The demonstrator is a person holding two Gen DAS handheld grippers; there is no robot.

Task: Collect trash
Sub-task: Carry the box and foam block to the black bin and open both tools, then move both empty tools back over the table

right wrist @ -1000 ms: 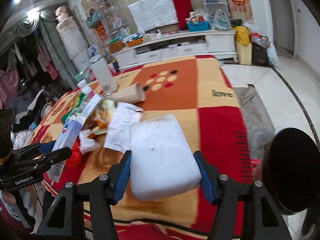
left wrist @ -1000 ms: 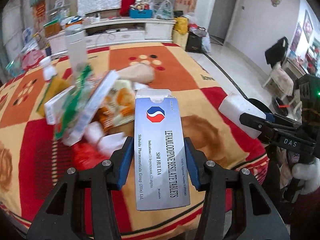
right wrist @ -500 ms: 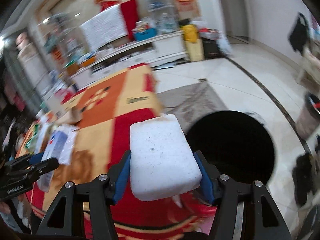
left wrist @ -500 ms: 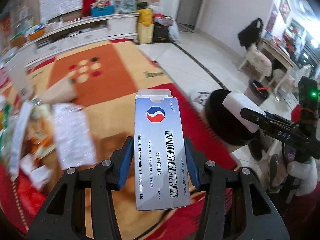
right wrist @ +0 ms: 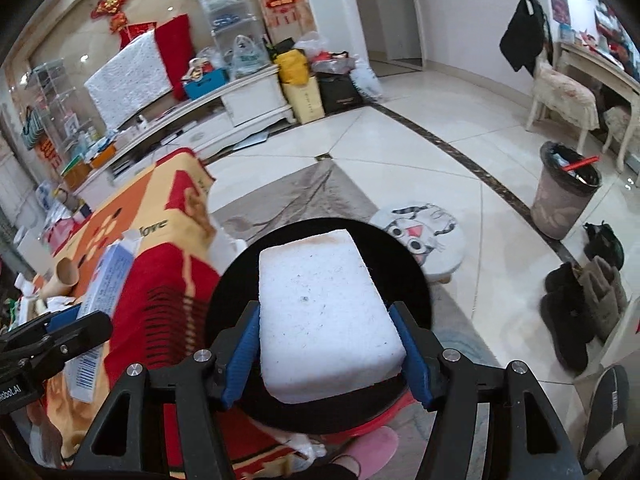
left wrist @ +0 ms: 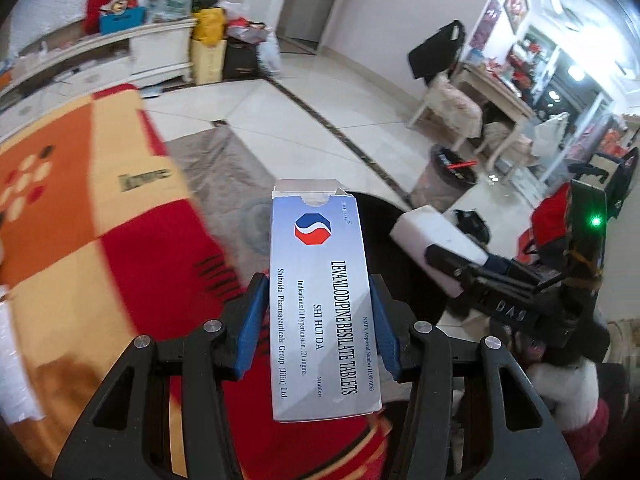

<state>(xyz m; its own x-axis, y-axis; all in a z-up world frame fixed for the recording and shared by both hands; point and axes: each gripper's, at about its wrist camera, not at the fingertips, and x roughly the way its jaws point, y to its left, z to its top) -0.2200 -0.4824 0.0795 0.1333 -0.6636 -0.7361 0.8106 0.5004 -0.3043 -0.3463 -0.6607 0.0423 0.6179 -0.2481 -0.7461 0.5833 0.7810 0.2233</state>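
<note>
My right gripper, its jaws just opening, has the foam block loose between them above the black bin, my left gripper clamps the tablet box beside it, and more trash waits on the blanket.

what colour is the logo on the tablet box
Red, white and blue, on the tablet box; clearest in the left wrist view.

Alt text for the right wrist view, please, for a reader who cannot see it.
The right tool has a white foam block between its blue pads, its jaws just having opened further, directly over the black opening of a trash bin. At the left edge, the left tool holds a tablet box beside the blanket-covered table.
</note>
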